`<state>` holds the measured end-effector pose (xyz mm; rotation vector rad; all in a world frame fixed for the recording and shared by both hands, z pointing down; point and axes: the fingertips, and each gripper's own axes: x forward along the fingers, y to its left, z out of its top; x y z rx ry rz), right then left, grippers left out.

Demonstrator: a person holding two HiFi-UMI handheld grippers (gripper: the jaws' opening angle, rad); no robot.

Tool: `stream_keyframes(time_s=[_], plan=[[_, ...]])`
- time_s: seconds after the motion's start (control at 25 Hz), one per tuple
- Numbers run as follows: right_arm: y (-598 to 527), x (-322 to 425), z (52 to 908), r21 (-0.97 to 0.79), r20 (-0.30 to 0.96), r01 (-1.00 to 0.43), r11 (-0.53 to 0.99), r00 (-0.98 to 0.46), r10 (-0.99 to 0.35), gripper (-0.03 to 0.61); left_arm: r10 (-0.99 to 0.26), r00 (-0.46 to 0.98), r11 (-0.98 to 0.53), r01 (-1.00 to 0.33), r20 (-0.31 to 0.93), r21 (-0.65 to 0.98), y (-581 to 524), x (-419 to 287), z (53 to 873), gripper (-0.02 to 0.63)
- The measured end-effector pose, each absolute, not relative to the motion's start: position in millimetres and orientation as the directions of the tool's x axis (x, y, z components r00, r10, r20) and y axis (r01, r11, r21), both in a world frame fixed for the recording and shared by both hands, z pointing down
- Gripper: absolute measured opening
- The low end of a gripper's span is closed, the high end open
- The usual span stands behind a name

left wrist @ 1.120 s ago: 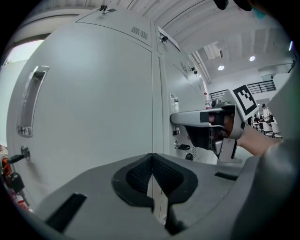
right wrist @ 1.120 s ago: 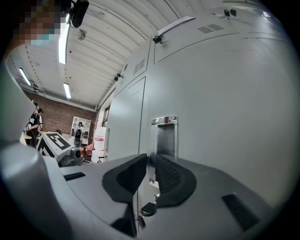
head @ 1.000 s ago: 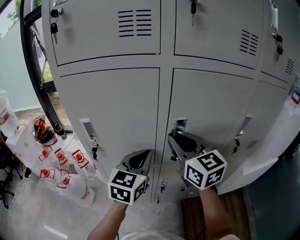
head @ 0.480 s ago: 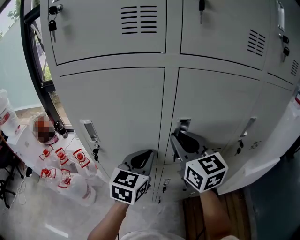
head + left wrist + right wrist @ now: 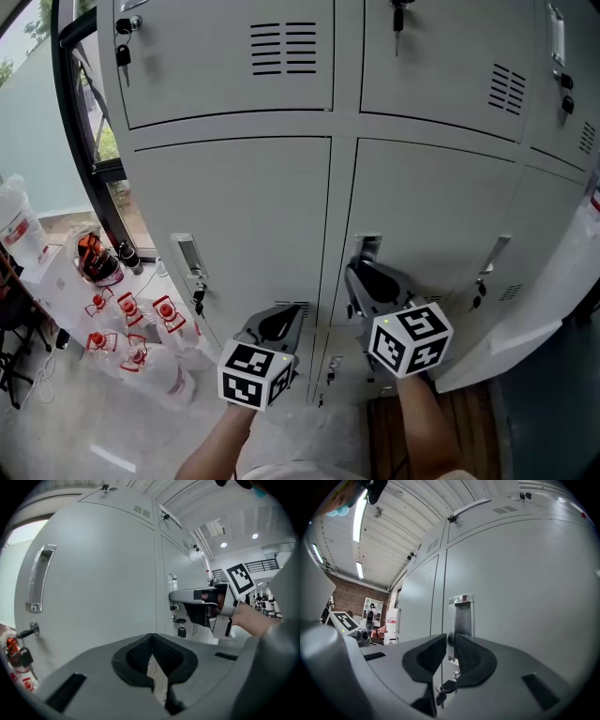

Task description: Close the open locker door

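The grey locker door [image 5: 422, 206] in the middle of the lower row lies flush with its neighbours. Its metal handle [image 5: 364, 247] [image 5: 461, 613] is near the door's left edge, and a key [image 5: 443, 686] hangs below it. My right gripper [image 5: 362, 270] [image 5: 450, 651] is against the door at that handle. Its jaws stand a narrow slit apart, with the handle's left rim running down between them. My left gripper [image 5: 287, 315] [image 5: 151, 641] hovers lower left of it, in front of the seam between two doors. It is shut on nothing and touches no door.
The left locker has its own handle [image 5: 190, 257] and hanging keys [image 5: 199, 301]. Another handle [image 5: 491, 251] is on the right locker. Plastic bottles with red caps [image 5: 131, 333] lie on the floor at the left, beside a black window frame [image 5: 86, 141].
The head view has drifted slightly to the left. Both grippers keep their places against the lockers, the right one still at the handle.
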<state>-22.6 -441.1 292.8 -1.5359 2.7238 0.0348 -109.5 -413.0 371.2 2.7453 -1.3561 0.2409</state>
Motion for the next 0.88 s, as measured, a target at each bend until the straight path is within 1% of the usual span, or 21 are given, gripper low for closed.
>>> stream_keyframes(time_s=[0.32,0.6,0.88], plan=[[-424,-13,292,0.011,-0.032,-0.854,0.521,-0.521,-0.853,0.057,-0.795,0.582,-0.591,-0.807,0.168,-0.003,-396,-107,368,0.006],[-399,4,302,0.009,-0.005,-0.854,0.52,-0.52,-0.854,0.057,-0.796,0.583,-0.591,-0.807,0.162,0.001,-379,-90,363,0.006],[-370,37,314,-0.009,0.023,-0.868,0.497,-0.497,-0.867,0.055,-0.794,0.586,-0.593,-0.805,0.163,0.009,-360,-66,361,0.006]])
